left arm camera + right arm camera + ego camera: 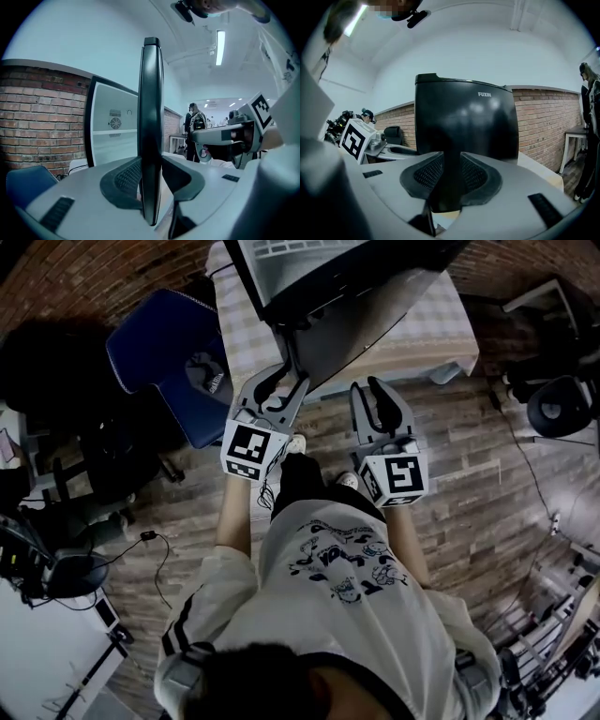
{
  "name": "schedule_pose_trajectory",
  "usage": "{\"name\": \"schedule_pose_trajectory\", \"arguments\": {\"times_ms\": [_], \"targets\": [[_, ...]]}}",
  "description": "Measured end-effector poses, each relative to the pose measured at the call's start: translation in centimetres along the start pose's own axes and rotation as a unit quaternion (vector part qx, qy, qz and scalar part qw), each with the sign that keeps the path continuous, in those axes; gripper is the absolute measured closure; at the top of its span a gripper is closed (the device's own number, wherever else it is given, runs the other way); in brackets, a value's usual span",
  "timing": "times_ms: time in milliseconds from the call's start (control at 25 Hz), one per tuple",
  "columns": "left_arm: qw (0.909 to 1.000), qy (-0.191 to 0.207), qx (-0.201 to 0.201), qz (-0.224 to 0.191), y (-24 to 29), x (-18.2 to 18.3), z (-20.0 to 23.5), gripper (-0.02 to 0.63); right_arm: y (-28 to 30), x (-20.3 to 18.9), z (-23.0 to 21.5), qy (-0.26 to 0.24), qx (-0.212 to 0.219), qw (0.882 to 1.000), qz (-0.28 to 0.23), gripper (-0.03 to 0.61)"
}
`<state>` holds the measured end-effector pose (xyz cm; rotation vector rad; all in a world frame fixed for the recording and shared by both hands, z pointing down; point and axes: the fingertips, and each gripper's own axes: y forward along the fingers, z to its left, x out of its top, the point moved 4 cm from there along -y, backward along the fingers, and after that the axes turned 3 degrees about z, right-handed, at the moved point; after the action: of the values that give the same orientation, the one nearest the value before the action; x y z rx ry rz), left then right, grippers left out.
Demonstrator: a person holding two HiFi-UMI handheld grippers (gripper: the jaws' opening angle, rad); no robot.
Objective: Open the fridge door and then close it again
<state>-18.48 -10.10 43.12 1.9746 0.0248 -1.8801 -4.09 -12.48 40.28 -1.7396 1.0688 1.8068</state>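
1. Jaws of the left gripper [275, 395] pinch the free edge of the fridge door [152, 93], one pad on each face, a hold that can swing it either way.
2. The right gripper [375, 401] has its jaws slightly apart and, I judge, empty. It faces the door's black front, beside the left.
3. The door stands wide of the fridge [112, 136] on the desk [431, 334], which fits either swinging out or heading back shut.

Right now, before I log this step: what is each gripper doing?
Left gripper: shut on the edge of the fridge door.
Right gripper: jaws slightly apart, holding nothing.
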Motion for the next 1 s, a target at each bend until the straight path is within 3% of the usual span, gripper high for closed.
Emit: {"name": "schedule_pose_trajectory", "arguments": {"times_ms": [480,1000], "targets": [[0.9990,0.030,-0.033,0.000,-1.1,0.4,-12.6,0.480,-8.0,-0.5,1.2,-0.040,0.082,0.996,-0.003,0.419],[0.9891,0.070,-0.129,-0.010,1.7,1.6,-24.2,0.503,-15.9,-2.1,-5.2,-0.024,0.017,1.000,-0.010,0.419]]}}
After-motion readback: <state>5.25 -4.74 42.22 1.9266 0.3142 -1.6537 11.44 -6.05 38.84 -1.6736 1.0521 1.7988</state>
